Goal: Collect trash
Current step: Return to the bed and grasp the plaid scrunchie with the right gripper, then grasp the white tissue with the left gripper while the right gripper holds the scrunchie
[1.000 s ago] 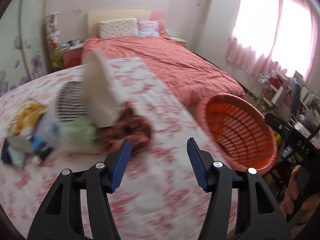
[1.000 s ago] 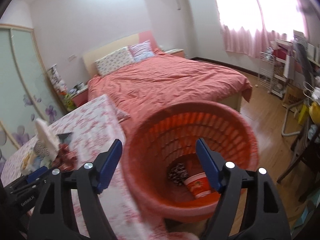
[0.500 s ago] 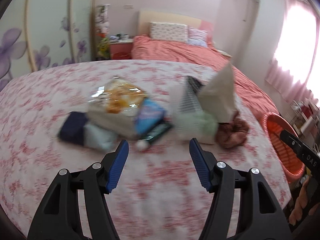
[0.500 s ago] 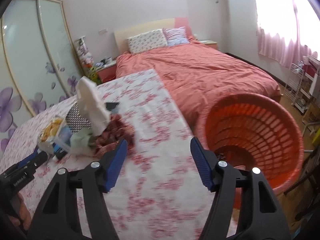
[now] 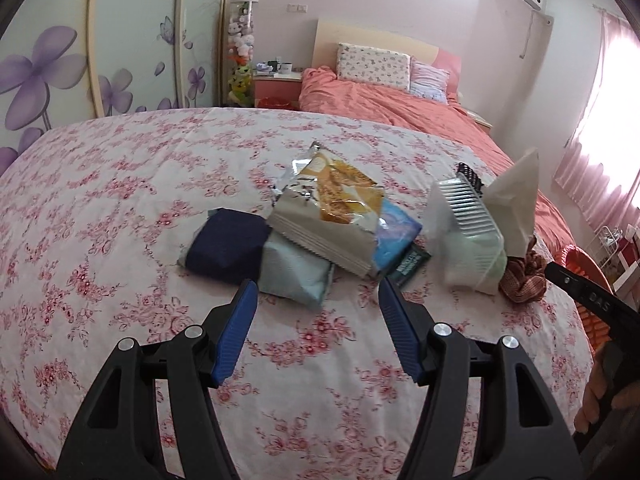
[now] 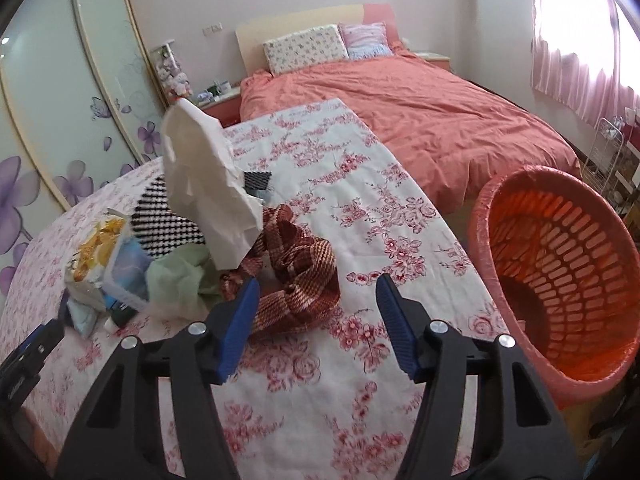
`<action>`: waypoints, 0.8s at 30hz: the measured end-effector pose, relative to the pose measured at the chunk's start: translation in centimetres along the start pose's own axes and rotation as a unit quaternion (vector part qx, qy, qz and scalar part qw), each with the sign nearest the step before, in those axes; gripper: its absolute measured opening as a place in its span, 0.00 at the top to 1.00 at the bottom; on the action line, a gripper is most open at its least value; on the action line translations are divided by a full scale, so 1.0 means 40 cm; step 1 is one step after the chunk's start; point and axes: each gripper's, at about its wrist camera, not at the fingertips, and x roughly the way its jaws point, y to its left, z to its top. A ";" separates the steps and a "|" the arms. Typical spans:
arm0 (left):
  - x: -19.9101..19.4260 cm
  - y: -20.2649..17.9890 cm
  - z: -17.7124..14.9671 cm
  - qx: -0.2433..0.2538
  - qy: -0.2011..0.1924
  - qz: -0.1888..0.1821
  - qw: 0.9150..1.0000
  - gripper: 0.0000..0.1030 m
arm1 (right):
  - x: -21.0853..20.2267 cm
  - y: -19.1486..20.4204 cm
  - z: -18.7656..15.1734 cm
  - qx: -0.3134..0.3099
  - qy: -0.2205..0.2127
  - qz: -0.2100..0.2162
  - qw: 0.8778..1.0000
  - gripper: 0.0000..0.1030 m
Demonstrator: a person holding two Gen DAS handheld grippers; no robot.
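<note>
Two tools empty: left tool (image 5: 314, 292) released, right tool (image 6: 316, 286) closing; snack bag (image 5: 328, 216) long axis toward headboard.

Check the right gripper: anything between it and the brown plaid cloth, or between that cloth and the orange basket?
Nothing visible. The right gripper, jaws closing with nothing between them, faces the brown plaid cloth over bare floral tablecloth. From the cloth to the orange basket beside the table, only tablecloth lies between.
</note>
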 end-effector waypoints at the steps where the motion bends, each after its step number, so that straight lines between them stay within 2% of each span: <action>1: 0.001 0.005 -0.001 -0.002 0.001 0.000 1.000 0.39 | 0.011 0.000 0.003 0.002 0.006 -0.002 1.000 0.44; 6: 0.011 0.021 0.004 -0.006 0.006 -0.001 1.000 0.39 | 0.059 -0.008 0.004 0.013 0.043 0.006 0.999 0.48; 11: 0.020 0.028 0.005 -0.008 0.011 -0.003 1.000 0.39 | 0.078 0.000 -0.002 0.015 0.057 0.029 0.998 0.68; 16: 0.020 0.028 0.001 -0.011 0.014 -0.005 1.000 0.39 | 0.070 0.013 -0.004 0.008 0.051 0.039 0.998 0.86; 19: 0.018 0.027 0.001 -0.010 0.013 -0.006 1.000 0.39 | 0.052 0.013 -0.003 0.006 0.038 0.043 0.998 0.90; 24: 0.010 0.015 0.002 -0.006 0.010 -0.009 1.000 0.39 | 0.000 0.009 0.001 -0.002 0.006 0.039 0.999 0.91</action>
